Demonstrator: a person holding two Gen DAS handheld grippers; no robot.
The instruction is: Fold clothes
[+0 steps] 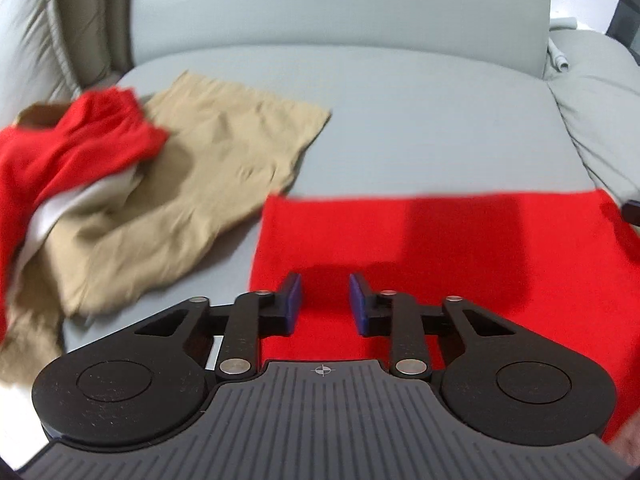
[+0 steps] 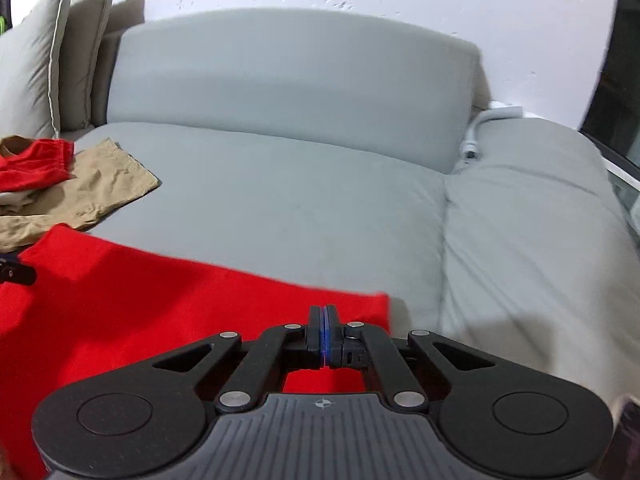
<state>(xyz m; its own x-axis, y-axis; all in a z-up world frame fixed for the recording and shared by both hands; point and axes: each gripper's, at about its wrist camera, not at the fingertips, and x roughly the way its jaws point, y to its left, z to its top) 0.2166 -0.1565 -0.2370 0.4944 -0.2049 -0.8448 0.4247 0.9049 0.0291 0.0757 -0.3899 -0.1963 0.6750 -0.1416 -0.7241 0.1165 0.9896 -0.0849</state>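
Left wrist | left claw (image 1: 325, 286) parted over red cloth (image 1: 460, 248) | no writing legible

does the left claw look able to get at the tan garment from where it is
Probably yes. The left claw sits open over the red cloth, and the tan garment lies just beside it on the sofa seat, nothing between.
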